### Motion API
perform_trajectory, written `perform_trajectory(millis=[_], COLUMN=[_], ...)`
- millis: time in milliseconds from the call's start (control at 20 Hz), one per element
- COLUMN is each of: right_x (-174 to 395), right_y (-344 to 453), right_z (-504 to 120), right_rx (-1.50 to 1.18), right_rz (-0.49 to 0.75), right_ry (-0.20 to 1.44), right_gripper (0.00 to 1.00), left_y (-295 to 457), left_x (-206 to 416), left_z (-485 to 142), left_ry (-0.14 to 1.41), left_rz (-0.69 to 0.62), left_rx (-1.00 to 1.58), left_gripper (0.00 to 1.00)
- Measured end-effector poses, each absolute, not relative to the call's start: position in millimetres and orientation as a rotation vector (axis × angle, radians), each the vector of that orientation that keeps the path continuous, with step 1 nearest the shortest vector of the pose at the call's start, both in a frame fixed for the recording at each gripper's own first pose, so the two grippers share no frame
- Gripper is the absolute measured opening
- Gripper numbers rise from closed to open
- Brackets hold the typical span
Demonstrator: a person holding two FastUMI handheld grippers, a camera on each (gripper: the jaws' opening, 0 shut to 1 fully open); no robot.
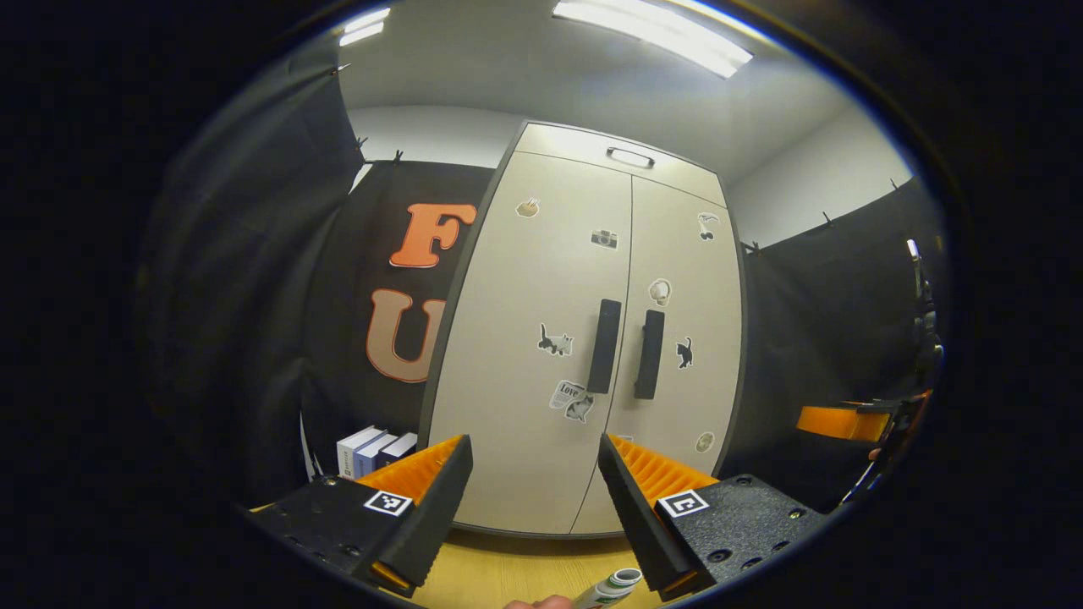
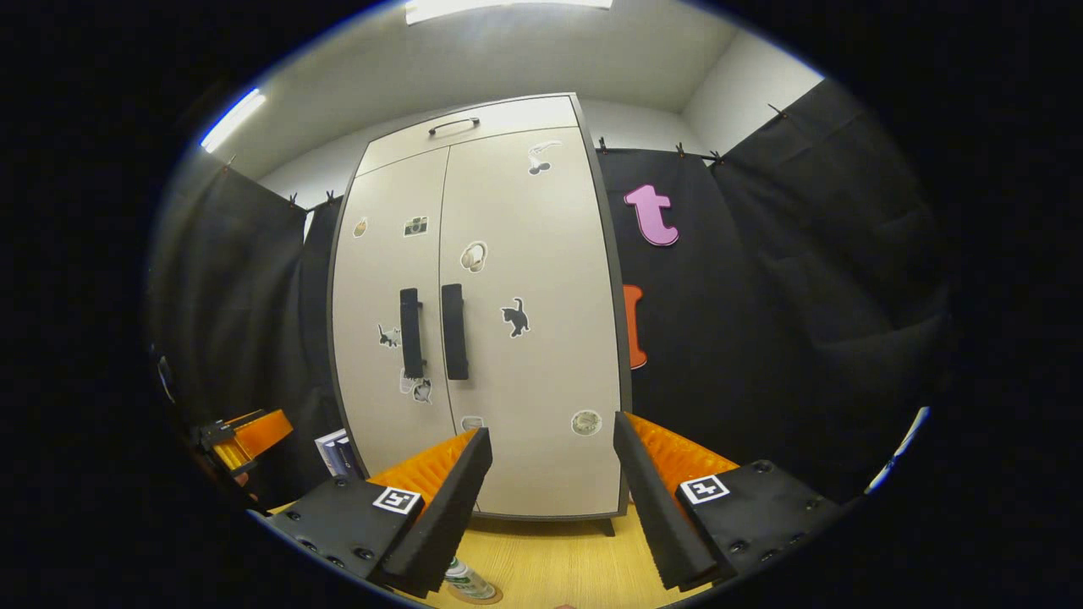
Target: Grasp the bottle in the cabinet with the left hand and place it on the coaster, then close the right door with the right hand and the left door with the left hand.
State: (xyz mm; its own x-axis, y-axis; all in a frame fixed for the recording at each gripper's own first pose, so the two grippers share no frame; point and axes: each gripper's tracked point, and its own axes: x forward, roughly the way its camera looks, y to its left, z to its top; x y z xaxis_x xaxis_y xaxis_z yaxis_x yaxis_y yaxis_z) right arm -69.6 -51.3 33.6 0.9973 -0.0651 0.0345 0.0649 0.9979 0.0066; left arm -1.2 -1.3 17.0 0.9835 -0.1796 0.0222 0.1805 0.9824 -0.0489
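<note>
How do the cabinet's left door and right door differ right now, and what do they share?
The left door carries a camera sticker and a crouching cat sticker; the right door carries a headphones sticker and a standing black cat. In the right gripper view the left door looks narrower than the right door, but that may be the angle. Both are beige, shut flush, and each has a black vertical handle at the centre seam.

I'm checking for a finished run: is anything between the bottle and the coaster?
Nothing visible. The bottle already stands on the coaster, before the shut cabinet; left tongs and right tongs are open and empty.
</note>
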Motion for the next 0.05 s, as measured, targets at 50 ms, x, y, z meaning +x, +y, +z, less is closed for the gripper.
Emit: perform_trajectory(millis=[50], right_x=[-70.3], right_y=[-50.7], right_z=[33.2], right_rx=[0.006], right_rz=[-0.065], right_ry=[-0.035], right_gripper=[0.96], left_y=[-0.8], left_x=[-1.5], left_z=[16.7], left_ry=[-0.017], left_rz=[-0.179], left_rx=[-0.052], left_gripper=[0.91])
